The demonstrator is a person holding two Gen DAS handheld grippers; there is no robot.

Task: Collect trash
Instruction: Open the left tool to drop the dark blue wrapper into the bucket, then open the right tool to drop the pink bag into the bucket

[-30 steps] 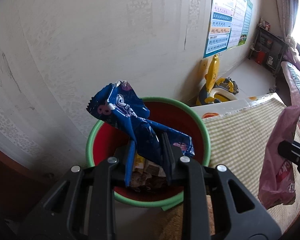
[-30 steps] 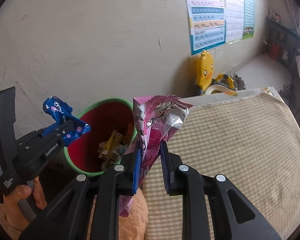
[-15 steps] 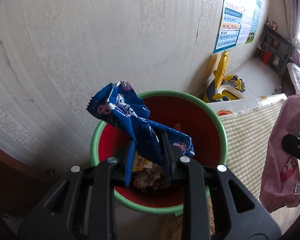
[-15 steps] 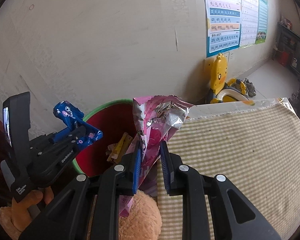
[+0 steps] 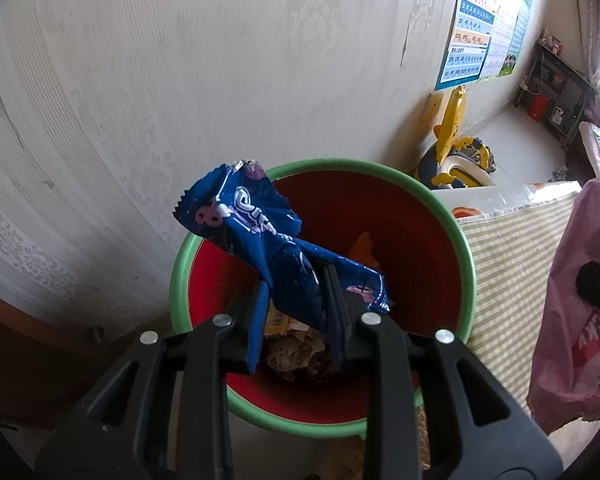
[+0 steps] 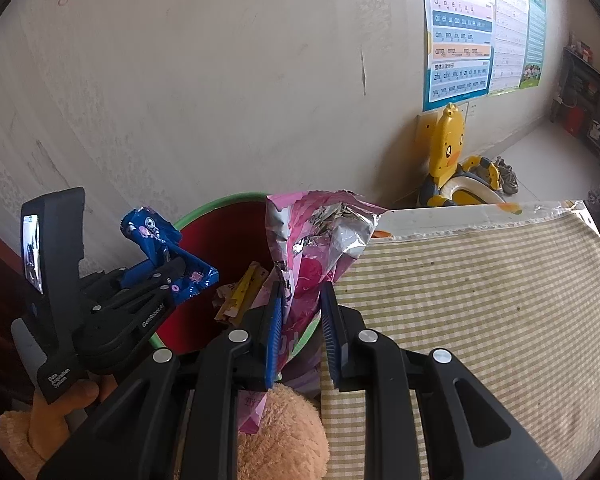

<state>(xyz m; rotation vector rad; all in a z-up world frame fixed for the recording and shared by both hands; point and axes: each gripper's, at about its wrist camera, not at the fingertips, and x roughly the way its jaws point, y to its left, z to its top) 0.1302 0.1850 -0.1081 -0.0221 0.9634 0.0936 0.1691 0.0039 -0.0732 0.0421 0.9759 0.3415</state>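
My left gripper (image 5: 296, 280) is shut on a crumpled blue snack wrapper (image 5: 260, 232) and holds it right above a red bin with a green rim (image 5: 466, 256). The bin holds yellow and brown wrappers (image 5: 296, 352). My right gripper (image 6: 300, 292) is shut on an open pink foil snack bag (image 6: 316, 248) at the bin's (image 6: 228, 240) right edge. The left gripper (image 6: 168, 264) with the blue wrapper (image 6: 152, 236) shows at the left in the right wrist view. The pink bag (image 5: 572, 320) hangs at the right in the left wrist view.
A bed with a green checked cover (image 6: 480, 300) lies right of the bin. A pale wall (image 5: 220, 80) stands close behind the bin. A yellow duck potty seat (image 6: 452, 168) stands by the wall. A tan plush toy (image 6: 284, 436) lies below my right gripper.
Both grippers have moved closer to the bin with their wrappers. The blue wrapper now hangs over the bin's opening, and the pink bag is at its rim.
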